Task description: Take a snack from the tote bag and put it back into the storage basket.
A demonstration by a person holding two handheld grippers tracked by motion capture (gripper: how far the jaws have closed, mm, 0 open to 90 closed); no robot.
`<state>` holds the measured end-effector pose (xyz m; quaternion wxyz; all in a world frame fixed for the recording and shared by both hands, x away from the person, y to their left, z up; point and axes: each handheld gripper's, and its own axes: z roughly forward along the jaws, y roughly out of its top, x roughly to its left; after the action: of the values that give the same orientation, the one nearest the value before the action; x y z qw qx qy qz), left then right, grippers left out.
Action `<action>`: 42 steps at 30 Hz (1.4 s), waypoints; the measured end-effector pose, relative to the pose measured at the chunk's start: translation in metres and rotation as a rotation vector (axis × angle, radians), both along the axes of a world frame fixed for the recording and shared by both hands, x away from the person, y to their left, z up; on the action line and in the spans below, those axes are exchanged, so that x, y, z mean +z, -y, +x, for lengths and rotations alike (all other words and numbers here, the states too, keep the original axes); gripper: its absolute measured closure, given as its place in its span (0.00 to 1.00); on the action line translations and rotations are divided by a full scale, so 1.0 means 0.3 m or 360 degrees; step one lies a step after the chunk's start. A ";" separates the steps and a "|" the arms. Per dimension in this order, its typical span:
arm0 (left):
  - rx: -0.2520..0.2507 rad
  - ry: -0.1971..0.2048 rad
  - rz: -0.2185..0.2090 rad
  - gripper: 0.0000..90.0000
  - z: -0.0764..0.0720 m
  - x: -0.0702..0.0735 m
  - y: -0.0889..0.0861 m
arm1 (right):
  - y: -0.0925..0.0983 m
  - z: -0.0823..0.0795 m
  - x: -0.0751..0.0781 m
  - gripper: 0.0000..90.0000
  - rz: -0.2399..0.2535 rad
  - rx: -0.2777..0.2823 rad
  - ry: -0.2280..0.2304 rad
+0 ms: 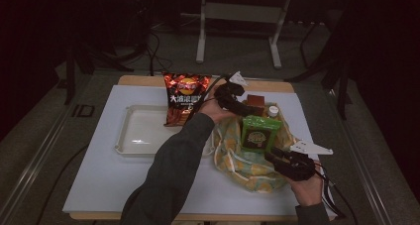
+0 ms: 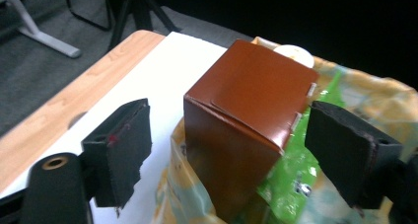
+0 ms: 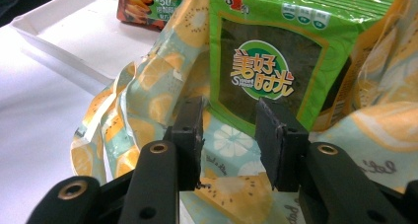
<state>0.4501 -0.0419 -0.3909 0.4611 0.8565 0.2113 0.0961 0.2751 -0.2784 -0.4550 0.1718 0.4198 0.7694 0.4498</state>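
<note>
Dim room, white worktop (image 1: 124,185) mid-frame. My left tongs (image 2: 226,150) stand released either side of the brown box (image 2: 246,115), right of centre in the fruit-print bag (image 1: 237,160). My right tongs (image 3: 229,135) gape before the green packet (image 3: 276,51), touching nothing.

Green packet (image 3: 276,51) — "Sweet Hour"; chip bag (image 3: 148,4) — "50".

Left gripper (image 1: 246,106) at brown box (image 1: 255,101), above patterned bag (image 1: 233,155).
</note>
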 end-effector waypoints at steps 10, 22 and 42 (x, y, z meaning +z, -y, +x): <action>-0.0016 0.0043 0.0054 0.23 -0.005 -0.024 0.049 | 0.007 0.003 -0.005 0.70 0.0003 0.0000 -0.0013; -0.0020 0.0191 0.0096 0.36 -0.063 -0.016 0.060 | 0.017 0.010 -0.014 0.68 0.0018 -0.0012 -0.0026; 0.0095 0.0191 -0.0004 0.47 -0.084 0.003 0.020 | 0.035 0.022 -0.025 0.67 0.0048 -0.0056 -0.0041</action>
<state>0.4249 -0.0478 -0.3899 0.4711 0.8418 0.2089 0.1605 0.2817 -0.2889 -0.4626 0.1634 0.4417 0.7570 0.4529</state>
